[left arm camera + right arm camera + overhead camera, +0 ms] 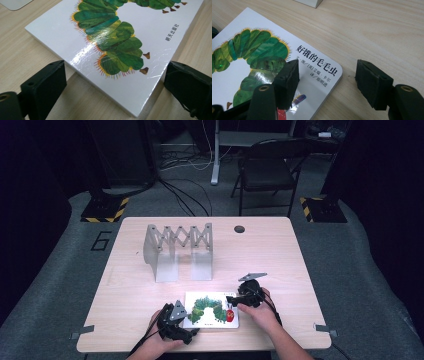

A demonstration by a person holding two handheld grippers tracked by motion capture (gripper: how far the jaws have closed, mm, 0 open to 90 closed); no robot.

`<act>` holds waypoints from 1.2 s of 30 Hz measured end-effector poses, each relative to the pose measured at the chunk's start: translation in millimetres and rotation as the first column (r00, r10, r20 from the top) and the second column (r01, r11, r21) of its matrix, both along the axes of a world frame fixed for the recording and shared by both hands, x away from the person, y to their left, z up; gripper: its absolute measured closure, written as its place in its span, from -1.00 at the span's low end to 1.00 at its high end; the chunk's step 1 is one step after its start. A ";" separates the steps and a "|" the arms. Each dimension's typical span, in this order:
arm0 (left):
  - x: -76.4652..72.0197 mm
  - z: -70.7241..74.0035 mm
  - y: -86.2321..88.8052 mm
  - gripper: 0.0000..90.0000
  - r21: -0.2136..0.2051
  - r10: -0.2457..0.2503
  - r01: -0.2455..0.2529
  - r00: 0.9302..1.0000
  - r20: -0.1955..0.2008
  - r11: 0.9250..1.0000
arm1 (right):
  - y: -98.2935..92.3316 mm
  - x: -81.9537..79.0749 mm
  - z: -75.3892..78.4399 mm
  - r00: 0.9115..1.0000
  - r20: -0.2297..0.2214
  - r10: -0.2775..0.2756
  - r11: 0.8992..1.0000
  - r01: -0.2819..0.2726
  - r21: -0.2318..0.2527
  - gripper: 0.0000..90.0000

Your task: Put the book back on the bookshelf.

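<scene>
one picture book lies flat on the counter; left tongs and right tongs both gape wide, one metal rack beyond.

Book cover glossy, film-smooth; table matt pale wood-grain; rack seemingly brushed metal.

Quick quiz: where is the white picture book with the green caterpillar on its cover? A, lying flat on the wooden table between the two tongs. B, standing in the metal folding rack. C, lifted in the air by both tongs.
A: the white caterpillar picture book lies flat on the wooden table, with the left tongs and right tongs at its edges.
</scene>
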State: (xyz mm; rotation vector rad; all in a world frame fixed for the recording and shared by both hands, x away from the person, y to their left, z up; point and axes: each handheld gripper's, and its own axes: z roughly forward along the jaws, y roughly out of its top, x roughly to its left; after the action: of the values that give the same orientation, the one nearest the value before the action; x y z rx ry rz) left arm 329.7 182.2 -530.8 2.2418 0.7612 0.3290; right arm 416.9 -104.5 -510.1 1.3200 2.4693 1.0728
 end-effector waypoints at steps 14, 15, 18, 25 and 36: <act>0.7 -0.9 -3.6 -1.00 0.005 0.016 -0.016 1.000 -0.003 1.000 | 10.5 -4.2 0.0 0.999 -0.021 0.031 0.999 -0.031 -0.007 -0.28; 0.9 -0.4 -3.4 -1.00 0.015 0.017 -0.016 1.000 -0.002 1.000 | 10.8 -4.3 0.1 0.999 -0.021 0.030 0.999 -0.031 -0.010 -0.28; 2.2 0.0 -2.8 -1.00 0.013 0.002 -0.002 1.000 -0.009 1.000 | 10.6 -4.2 0.4 0.999 -0.031 0.021 1.000 -0.021 -0.003 -0.28; 2.5 0.6 -3.9 -1.00 0.017 0.010 -0.010 1.000 -0.016 1.000 | 10.9 -3.3 1.0 0.999 -0.034 0.009 1.000 -0.010 -0.013 -0.28; 2.5 0.6 -4.9 -1.00 0.023 0.023 -0.023 1.000 -0.008 0.999 | 10.6 -3.3 4.4 0.998 -0.055 -0.028 1.000 0.028 -0.001 -0.18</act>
State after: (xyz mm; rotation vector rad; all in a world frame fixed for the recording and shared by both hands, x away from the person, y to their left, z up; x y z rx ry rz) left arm 332.2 177.3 -530.2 2.2585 0.7918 0.3408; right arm 413.6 -93.9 -505.7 1.3974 2.4820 1.0437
